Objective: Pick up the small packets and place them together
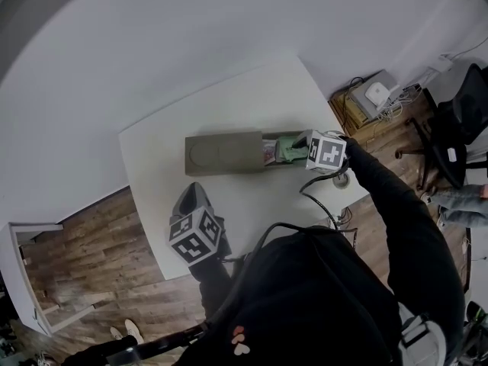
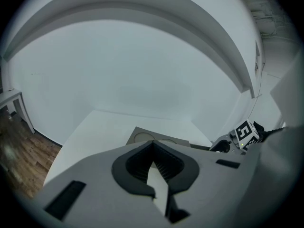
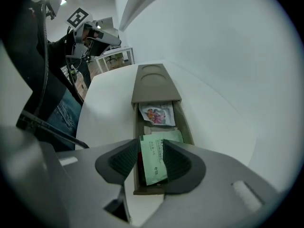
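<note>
Right gripper: spread wide, tilted steeply down over the open end of the grey box. Between the jaws, unpinched, a green packet lying loose in the compartment. Just beyond, toward the lid, a pink-printed packet in that same compartment. Box lying across the table, open end toward the right edge.

Left gripper: closed, empty, above the table's near edge, well apart from the box.

Judged as the placing step, green packet laid beside the other. Next, probably: lift straight up without snagging the packet, then seek any remaining.
</note>
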{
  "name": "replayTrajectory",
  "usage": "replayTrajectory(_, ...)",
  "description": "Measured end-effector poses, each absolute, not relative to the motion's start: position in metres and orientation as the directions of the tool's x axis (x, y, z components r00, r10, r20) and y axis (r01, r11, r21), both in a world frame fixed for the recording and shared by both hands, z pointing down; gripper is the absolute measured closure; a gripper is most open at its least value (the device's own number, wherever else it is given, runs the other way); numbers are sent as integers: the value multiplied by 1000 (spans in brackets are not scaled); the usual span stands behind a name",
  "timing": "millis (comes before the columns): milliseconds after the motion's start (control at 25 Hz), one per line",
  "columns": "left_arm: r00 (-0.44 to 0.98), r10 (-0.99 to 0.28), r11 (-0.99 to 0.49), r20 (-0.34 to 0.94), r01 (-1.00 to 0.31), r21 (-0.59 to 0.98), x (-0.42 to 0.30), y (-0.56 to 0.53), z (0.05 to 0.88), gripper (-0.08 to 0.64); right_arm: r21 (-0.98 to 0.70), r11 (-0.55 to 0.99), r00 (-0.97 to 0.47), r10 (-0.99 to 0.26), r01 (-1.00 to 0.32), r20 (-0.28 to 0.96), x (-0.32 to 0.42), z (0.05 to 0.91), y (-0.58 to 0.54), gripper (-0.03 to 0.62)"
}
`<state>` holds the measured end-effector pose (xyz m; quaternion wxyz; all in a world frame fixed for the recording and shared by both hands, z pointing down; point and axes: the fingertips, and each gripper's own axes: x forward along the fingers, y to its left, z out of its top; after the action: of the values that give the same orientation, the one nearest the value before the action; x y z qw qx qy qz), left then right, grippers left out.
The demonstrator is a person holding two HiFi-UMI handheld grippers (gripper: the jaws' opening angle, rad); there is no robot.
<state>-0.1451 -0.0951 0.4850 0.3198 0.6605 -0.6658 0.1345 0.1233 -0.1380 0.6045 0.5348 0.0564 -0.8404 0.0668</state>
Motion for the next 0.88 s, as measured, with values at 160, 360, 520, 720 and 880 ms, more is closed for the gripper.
replayTrajectory(160,72,-785,98,615,-966,239,-151,-92,489,561,-66,988,-399,5,-139,917,117,611,-142,459)
replayTrajectory(360,72,-778,101,624,-966,238,-153,-90,494,561,-90,985,-382,28,-146,924,105,612,-141,433)
replayTrajectory(520,75,-774,104,629,-965,242,-157,-90,499,561,-75,982,-367,6,-174,930,101,619,-146,422)
replayTrajectory(720,81,-776,97,626,-964,246,-161,-89,498,561,-71,966,-342,-20,-250,939,98,616,-148,420)
replayTrajectory(880,85,-776,94,625,-964,248,-162,-91,500,561,-62,960,-317,-29,-274,948,94,619,-150,413)
